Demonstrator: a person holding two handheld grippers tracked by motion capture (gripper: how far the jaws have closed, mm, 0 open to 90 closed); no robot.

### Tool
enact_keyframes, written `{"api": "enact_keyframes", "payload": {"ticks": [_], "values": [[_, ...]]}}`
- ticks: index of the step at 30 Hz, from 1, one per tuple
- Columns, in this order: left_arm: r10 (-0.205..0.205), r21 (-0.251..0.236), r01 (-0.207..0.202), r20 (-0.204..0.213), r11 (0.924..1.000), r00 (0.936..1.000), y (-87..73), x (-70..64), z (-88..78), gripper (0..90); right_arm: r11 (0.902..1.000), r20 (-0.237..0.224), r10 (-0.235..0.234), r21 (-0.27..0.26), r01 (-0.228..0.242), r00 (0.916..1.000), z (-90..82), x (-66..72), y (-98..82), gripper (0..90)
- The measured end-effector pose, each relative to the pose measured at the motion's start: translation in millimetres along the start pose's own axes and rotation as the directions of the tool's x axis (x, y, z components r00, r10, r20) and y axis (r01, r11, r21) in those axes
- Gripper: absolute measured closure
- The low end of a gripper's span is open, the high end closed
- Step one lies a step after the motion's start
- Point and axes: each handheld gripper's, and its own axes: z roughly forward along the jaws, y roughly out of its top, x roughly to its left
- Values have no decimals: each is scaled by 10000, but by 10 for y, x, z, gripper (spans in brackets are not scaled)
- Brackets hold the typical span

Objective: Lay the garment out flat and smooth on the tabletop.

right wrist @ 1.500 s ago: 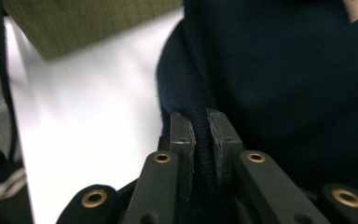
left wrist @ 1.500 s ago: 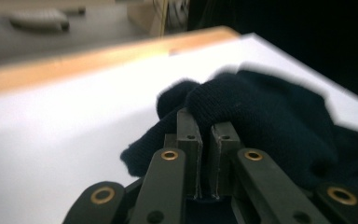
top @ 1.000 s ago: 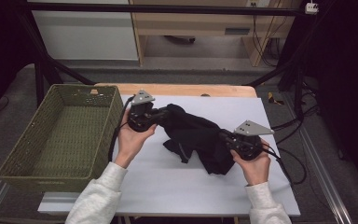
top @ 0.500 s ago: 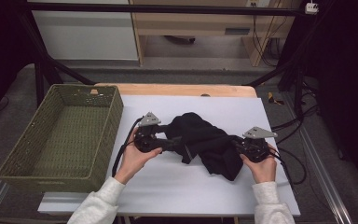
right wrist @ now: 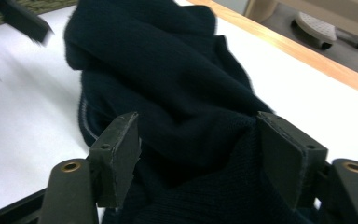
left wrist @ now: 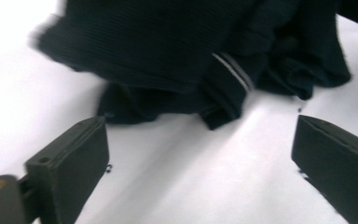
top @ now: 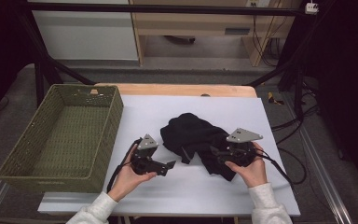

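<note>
i've just let go of the garment [top: 196,139]: a second ago both claws pinched it and held it stretched above the table [top: 279,126], and now it lies slumped in a dark heap on the white top, right of centre. my left claw [top: 170,164] has just been opening and is released, jaws wide with nothing between them but bare table, the cloth's striped edge [left wrist: 233,70] lying just ahead of it. my right claw [top: 213,151] has also just been opening; its pads [right wrist: 121,149] stand off the fabric, so it is released too, though a fold of the cloth bulges up between the jaws. i take this to mean the lift or spread is over and i need a fresh grip before folding it or moving it on. the basket [top: 108,122] sits on the left end of the table, just beside my left hand [top: 129,176], nothing in it. nothing lies between the heap and the basket, but the bunched folds hide the corners i'd want to catch.
</note>
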Motion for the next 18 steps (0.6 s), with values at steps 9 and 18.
{"api": "enact_keyframes", "payload": {"ticks": [9, 18], "values": [[388, 544, -398, 186, 9977, 9991, 1, -242, 376, 197, 9992, -319, 75, -394, -87, 9995, 2, 82, 80, 293], [-112, 695, 134, -319, 9975, 9994, 36, -221, 660, 409, 9993, -764, -67, 357, 95, 9971, 272, 153, 18, 349]]}}
